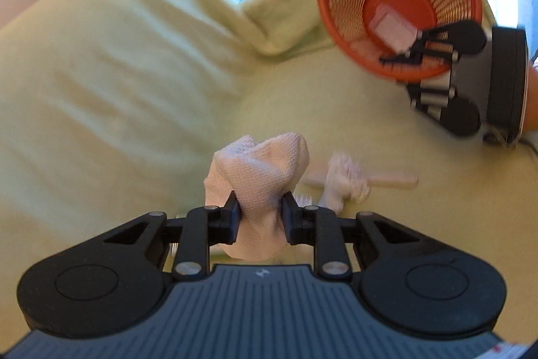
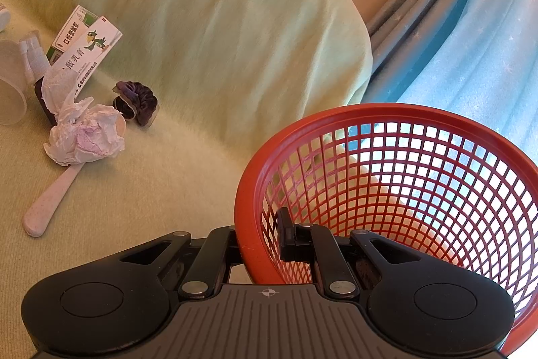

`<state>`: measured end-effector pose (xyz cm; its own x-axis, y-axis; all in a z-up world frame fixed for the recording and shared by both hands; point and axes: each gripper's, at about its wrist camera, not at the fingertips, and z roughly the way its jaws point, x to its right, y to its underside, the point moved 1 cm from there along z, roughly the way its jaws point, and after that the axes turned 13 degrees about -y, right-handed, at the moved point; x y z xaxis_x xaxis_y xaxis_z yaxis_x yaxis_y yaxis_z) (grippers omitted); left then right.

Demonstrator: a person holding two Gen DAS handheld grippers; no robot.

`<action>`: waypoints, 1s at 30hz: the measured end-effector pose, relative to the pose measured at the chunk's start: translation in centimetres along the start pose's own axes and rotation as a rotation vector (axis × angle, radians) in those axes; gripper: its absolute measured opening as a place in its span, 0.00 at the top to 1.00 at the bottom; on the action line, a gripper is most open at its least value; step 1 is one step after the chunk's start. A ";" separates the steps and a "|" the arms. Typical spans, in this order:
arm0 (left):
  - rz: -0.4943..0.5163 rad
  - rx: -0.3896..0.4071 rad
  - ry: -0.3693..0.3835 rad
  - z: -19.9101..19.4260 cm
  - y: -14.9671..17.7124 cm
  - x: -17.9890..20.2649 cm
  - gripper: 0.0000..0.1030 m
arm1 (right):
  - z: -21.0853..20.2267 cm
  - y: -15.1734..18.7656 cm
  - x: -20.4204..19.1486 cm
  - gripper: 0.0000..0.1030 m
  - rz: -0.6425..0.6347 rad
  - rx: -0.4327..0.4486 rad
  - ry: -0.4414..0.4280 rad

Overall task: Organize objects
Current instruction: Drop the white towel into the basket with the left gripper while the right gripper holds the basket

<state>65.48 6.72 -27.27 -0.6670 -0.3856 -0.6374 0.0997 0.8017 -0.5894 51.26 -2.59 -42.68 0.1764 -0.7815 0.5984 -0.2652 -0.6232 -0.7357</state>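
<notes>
Tissue wad (image 1: 259, 187) clamped in left tool (image 1: 259, 217), raised over the green bed cover (image 1: 117, 73); right tool (image 2: 260, 239) pinched on the near rim of the red basket (image 2: 396, 113).

Left wrist view alone shows the basket floor, where a pale packet (image 1: 391, 29) lies, and the right tool gripping the rim from outside. Right wrist view alone shows items left on the cover: a second crumpled tissue (image 2: 85, 137) resting over a pale spoon (image 2: 50, 201), whose long axis runs from the tissue down-left, handle end nearest the camera; a purple scrunchie (image 2: 136, 101) just beside the tissue; two medicine boxes (image 2: 84, 46); a clear cup (image 2: 11, 83) on its side. Basket tilted, mouth toward the left tool.
</notes>
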 end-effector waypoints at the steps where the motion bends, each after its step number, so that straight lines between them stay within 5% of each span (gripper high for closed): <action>1: 0.005 0.018 0.005 0.2 -1.0 0.2 0.80 | 0.0 0.0 0.0 0.94 0.000 0.000 0.000; 15: 0.105 0.219 0.142 2.2 -10.6 6.7 0.80 | 0.0 -0.1 0.0 0.94 0.007 0.003 -0.002; 25: 0.280 0.355 0.201 3.0 -14.5 10.9 0.78 | 0.2 -0.2 0.1 0.94 0.013 0.006 -0.004; 28: 0.301 0.387 0.199 3.7 -15.4 12.0 0.62 | 0.2 -0.3 0.1 0.94 0.013 0.006 -0.004; 29: 0.292 0.391 0.191 3.9 -15.8 12.1 0.50 | 0.2 -0.3 0.1 0.94 0.013 0.006 -0.004; 30: 0.274 0.393 0.194 4.1 -15.9 12.1 0.50 | 0.2 -0.3 0.1 0.94 0.014 0.007 -0.004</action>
<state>58.85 -12.58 -27.59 -0.6986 -0.0635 -0.7127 0.5350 0.6152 -0.5791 51.51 -2.51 -42.47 0.1767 -0.7900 0.5871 -0.2612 -0.6128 -0.7459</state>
